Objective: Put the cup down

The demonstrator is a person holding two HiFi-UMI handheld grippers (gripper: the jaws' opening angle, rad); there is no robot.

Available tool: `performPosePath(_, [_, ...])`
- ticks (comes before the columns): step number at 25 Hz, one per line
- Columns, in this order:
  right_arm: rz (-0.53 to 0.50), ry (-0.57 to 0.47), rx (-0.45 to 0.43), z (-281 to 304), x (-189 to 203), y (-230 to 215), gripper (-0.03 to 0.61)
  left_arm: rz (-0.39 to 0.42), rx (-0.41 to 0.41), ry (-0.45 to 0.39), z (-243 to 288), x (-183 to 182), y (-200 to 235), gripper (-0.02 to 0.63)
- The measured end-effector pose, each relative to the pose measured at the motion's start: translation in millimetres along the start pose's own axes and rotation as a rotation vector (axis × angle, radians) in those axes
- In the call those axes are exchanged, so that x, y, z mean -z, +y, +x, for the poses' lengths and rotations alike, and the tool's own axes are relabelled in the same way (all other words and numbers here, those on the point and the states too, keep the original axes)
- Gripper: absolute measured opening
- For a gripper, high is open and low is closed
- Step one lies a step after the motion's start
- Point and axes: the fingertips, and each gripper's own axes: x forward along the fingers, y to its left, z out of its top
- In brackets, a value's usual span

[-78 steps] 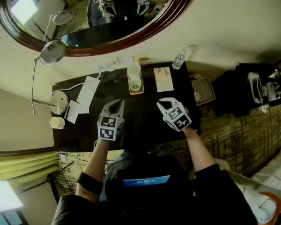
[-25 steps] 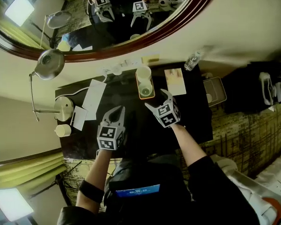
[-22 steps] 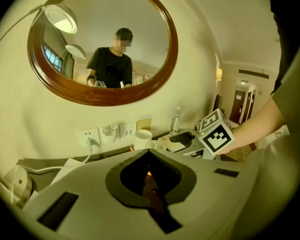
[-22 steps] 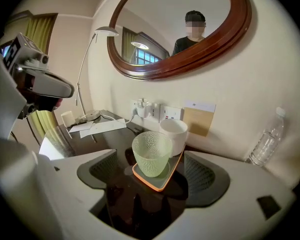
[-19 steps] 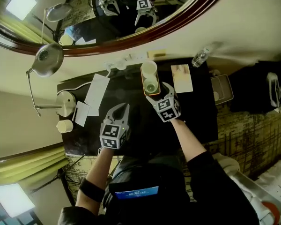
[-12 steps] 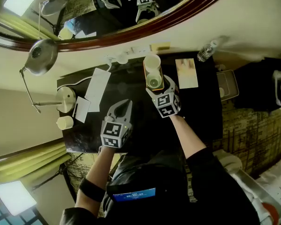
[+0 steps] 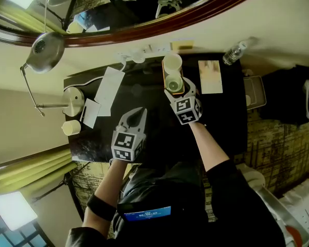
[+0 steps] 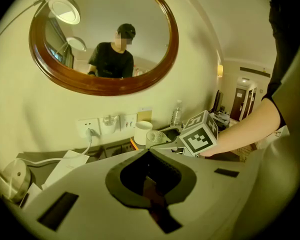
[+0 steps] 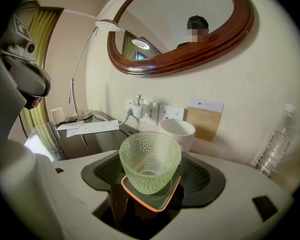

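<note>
- Plainly, in the right gripper view, finds the right gripper (image 9: 151, 173) with jaws spread to either side of the dimpled green glass cup (image 9: 150, 154). Have just been closing in, cup between them, pads near its wall with no clear press seen.
- Places that cup upright on a small orange-rimmed tray (image 9: 162, 204), just in front of a white cup (image 9: 179, 130). Picks out behind them, against the wall, a tan card (image 9: 204, 118) and a water bottle (image 9: 276, 143).
- From the left gripper view, reads the left gripper (image 8: 149, 153) with jaws pressed together on nothing, held back from the tray.
- Catches there too, and nowhere in the right gripper view, the marker cube (image 8: 199, 136) of the other gripper just beside the two cups, plus wall sockets (image 8: 110, 125) with a plug in one.
- From the head view alone, lays out the whole dark desk (image 7: 144, 96): left gripper nearer the person over bare desktop, right one reaching to the tray by the wall.
- Adds only there the papers (image 7: 109, 84) and desk lamp (image 7: 44, 53) off to the left, yet hides the gap between pads and glass.
</note>
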Motion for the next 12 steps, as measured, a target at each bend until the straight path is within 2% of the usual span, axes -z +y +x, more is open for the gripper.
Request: performPosePath(12, [-0.072,-0.039,-0.089,-40.0,-5.7,10.8,0.374,-0.007,-0.021,-0.004,-5.4,10.7,-5.6,0.001])
